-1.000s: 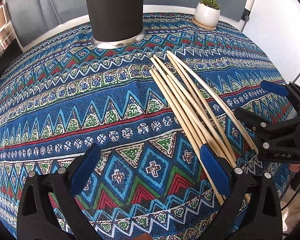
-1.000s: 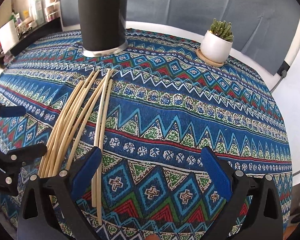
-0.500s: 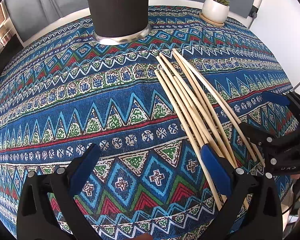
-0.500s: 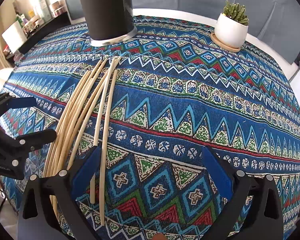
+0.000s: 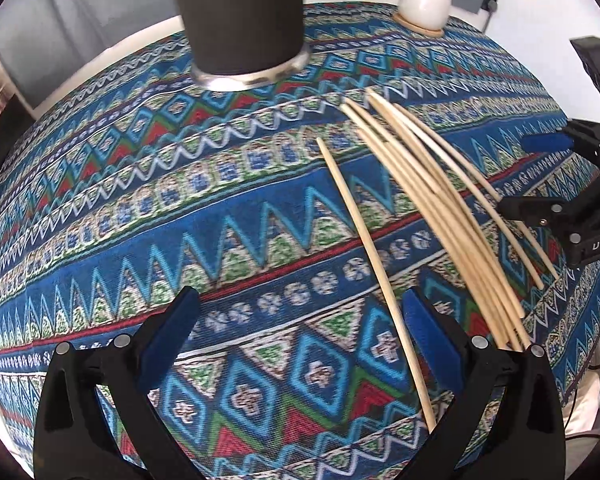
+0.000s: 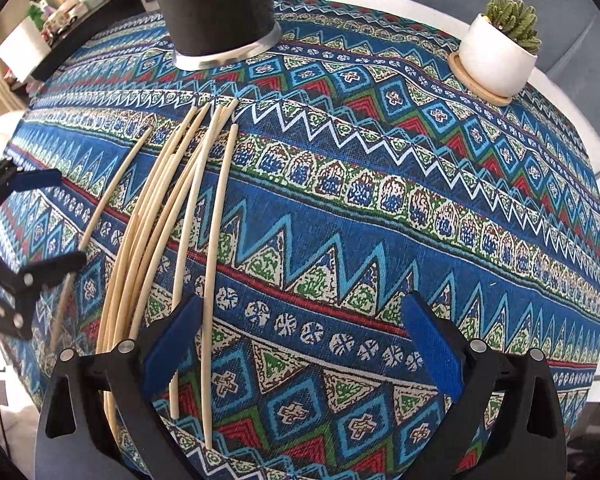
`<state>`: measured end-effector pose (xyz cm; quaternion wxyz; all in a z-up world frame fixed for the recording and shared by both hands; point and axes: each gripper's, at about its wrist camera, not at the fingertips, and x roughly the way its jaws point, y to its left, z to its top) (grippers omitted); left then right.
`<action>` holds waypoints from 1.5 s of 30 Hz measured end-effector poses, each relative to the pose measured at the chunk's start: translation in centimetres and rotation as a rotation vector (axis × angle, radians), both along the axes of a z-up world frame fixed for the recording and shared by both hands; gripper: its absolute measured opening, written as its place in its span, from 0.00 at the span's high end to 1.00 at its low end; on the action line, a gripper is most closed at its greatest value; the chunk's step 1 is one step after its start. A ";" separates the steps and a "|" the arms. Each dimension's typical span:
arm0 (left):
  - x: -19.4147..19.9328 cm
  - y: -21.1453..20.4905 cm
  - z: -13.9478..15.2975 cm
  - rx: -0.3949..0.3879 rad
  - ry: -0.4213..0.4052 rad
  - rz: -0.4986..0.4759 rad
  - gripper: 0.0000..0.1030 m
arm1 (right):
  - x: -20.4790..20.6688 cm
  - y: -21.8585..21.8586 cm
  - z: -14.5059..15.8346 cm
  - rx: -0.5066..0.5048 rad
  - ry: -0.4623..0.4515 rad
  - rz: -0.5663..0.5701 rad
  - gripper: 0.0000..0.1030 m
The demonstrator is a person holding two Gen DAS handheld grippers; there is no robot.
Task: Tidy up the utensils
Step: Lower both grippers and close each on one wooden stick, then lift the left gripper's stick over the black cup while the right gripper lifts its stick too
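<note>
I see both tongs spread and holding nothing, left tongs (image 5: 300,320) and right tongs (image 6: 304,320) low in frame; the chopsticks (image 6: 160,216) lie fanned on the patterned counter (image 6: 380,208), centre-left, below the dark cup (image 6: 216,4).

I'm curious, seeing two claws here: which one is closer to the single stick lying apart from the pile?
Left. The left gripper straddles the lone stick, which runs between its open fingers. The right gripper hovers beyond the bundle, on the side away from that stick.
</note>
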<state>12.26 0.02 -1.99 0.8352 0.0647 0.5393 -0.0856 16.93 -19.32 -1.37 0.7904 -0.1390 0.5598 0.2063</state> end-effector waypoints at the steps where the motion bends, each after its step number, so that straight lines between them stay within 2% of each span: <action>1: -0.1 0.7 0.0 0.002 0.000 -0.006 0.06 | -0.2 -0.2 0.1 0.008 -0.014 0.000 0.22; 2: -0.3 1.1 0.2 0.002 -0.001 -0.022 0.10 | -0.5 -0.5 0.5 0.020 -0.035 0.007 0.35; 3: -0.5 1.7 0.5 0.004 -0.004 -0.032 0.21 | -0.8 -0.7 1.0 0.033 -0.051 0.020 0.72; 4: -0.6 2.3 0.8 0.000 -0.006 -0.024 0.37 | -0.8 -0.9 1.4 0.038 -0.049 0.032 0.93; 5: -0.6 2.9 1.0 -0.001 -0.009 -0.014 0.47 | -0.6 -1.3 1.5 0.041 -0.035 0.038 0.95; 7: -0.6 4.5 1.3 -0.010 -0.004 0.006 0.90 | -0.6 -2.3 1.2 0.079 -0.036 0.036 0.96; 9: -0.3 5.9 1.3 -0.042 0.010 0.026 0.95 | -0.9 -3.4 1.3 0.114 -0.037 0.023 0.96; 14: -1.0 9.4 1.4 -0.095 -0.029 0.079 0.95 | -2.8 -7.0 2.8 0.299 -0.092 -0.028 0.95; 16: -1.3 10.7 1.9 -0.122 -0.052 0.098 0.95 | -3.3 -8.3 3.6 0.341 -0.104 -0.062 0.95; 21: -2.0 12.7 4.9 -0.157 -0.147 0.111 0.95 | -3.6 -9.3 6.2 0.393 -0.160 -0.101 0.95; 25: -1.6 13.4 8.0 -0.146 -0.231 0.132 0.95 | -3.7 -10.0 8.8 0.394 -0.249 -0.134 0.95; 28: -1.3 14.2 10.9 -0.149 -0.293 0.140 0.95 | -2.7 -10.1 11.1 0.423 -0.276 -0.158 0.95; 35: -0.1 15.3 16.4 -0.172 -0.397 0.126 0.95 | -0.1 -7.8 15.7 0.471 -0.350 -0.122 0.95; 37: 0.8 15.2 17.6 -0.145 -0.444 0.127 0.95 | 0.6 -6.7 16.5 0.482 -0.383 -0.111 0.95; 45: 5.0 15.1 21.4 -0.224 -0.550 0.106 0.95 | 4.5 -2.6 18.6 0.655 -0.430 -0.097 0.95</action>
